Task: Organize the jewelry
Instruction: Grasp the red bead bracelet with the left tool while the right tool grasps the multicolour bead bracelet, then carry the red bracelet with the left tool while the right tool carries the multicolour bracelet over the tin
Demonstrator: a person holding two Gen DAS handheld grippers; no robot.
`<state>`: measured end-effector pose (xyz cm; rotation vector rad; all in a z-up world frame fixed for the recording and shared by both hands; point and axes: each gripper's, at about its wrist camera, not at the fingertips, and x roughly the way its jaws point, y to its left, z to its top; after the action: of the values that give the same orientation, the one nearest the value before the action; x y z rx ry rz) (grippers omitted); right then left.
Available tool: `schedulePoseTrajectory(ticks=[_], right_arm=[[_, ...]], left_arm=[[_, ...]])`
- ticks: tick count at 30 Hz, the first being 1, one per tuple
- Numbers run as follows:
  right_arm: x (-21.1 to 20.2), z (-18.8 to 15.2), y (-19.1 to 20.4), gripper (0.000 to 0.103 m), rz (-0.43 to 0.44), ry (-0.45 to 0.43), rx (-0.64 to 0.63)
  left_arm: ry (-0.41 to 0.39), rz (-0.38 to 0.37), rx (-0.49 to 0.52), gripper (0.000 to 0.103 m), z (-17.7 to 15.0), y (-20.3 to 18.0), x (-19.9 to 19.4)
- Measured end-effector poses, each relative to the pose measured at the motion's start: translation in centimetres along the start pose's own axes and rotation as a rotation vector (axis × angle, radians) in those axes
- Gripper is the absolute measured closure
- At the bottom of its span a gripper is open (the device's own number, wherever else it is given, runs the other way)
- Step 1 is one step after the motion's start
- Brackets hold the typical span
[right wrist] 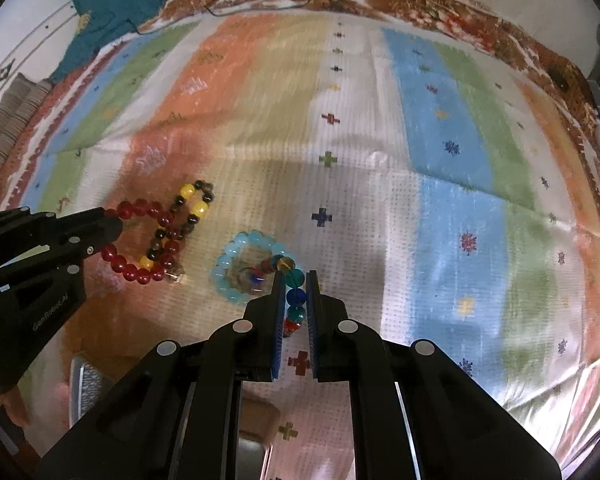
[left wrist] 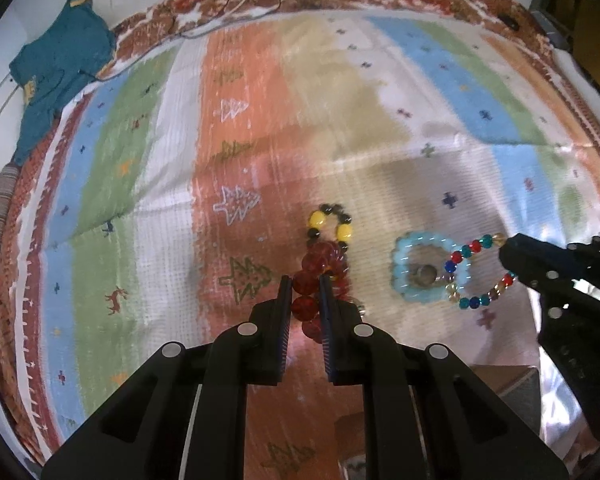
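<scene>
My left gripper [left wrist: 305, 285] is shut on the red bead bracelet [left wrist: 306, 283], which also shows in the right wrist view [right wrist: 140, 270]. A yellow-and-black bead bracelet [left wrist: 332, 220] lies against it, also in the right wrist view [right wrist: 188, 208]. My right gripper [right wrist: 294, 280] is shut on the multicoloured bead bracelet [right wrist: 295, 298], which in the left wrist view [left wrist: 476, 276] overlaps a light-blue bead bracelet [left wrist: 410, 274] lying on the cloth, also in the right wrist view [right wrist: 236, 264]. A small ring [left wrist: 425, 274] lies inside the blue one.
A striped cloth [left wrist: 340, 100] covers the surface. A teal garment [left wrist: 56, 68] lies at the far left, with cables [left wrist: 236, 4] at the far edge. A box edge [left wrist: 512, 384] shows near the right gripper.
</scene>
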<state>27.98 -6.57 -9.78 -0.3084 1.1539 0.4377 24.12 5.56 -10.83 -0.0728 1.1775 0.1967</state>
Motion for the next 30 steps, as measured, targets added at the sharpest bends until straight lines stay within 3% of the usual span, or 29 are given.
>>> schedulePoseTrajectory(ticks=[30], right_arm=[[-7.0,-3.0,1.1,0.092,0.056,-0.192,-0.033]], left_arm=[[-0.186,-0.081,-0.025,0.09,-3.3,-0.2,-9.3]])
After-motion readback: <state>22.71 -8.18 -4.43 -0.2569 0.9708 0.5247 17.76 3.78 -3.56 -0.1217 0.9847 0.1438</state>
